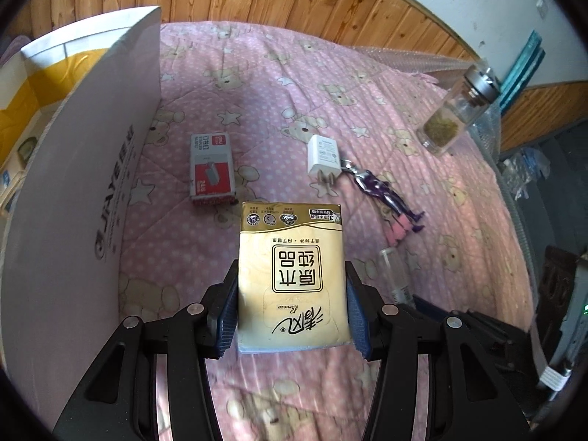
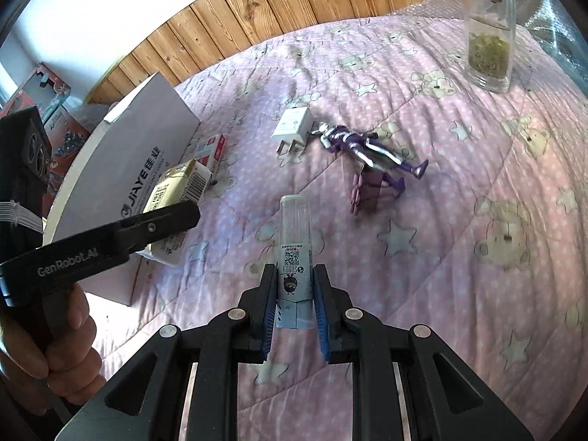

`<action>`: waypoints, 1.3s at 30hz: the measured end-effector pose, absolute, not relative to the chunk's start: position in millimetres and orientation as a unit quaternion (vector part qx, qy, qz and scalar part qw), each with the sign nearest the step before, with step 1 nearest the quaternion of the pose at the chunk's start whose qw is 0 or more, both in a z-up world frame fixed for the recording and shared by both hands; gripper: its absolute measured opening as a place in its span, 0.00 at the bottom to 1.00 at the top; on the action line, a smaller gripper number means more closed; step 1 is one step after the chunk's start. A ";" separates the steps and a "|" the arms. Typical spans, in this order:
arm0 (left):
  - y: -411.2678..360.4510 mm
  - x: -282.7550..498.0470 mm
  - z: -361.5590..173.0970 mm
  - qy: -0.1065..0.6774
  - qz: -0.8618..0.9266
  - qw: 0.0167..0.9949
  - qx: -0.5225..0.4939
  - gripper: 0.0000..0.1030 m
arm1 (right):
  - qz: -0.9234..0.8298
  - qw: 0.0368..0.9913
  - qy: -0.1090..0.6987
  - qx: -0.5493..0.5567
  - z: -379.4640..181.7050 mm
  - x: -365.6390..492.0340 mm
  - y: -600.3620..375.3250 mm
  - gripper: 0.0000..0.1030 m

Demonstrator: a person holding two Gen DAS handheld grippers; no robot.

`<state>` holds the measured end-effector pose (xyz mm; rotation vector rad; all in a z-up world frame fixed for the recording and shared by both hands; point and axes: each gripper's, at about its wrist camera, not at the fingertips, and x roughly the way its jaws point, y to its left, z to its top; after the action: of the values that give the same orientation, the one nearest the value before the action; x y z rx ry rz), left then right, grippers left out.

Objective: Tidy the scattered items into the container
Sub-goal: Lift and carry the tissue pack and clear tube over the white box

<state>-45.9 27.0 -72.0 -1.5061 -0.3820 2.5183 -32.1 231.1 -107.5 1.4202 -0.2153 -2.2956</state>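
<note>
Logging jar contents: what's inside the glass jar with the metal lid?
The glass jar holds a greenish-brown dried clump in its lower part, clear above. Whether that is tea or herbs cannot be told.

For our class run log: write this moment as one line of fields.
left gripper: shut on tissue pack | right gripper: shut on tube | on bedspread: staple box, charger, figure, jar
</note>
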 end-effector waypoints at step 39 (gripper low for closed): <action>-34.2 32.1 0.0 -0.167 0.894 0.078 -0.408 0.51 | -0.834 0.288 -0.082 0.463 -40.9 37.8 180.5 0.20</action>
<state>32.1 -34.2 0.0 -1.2213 -0.5003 2.6777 37.8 180.5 -40.9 1.2362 -0.2200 -2.2288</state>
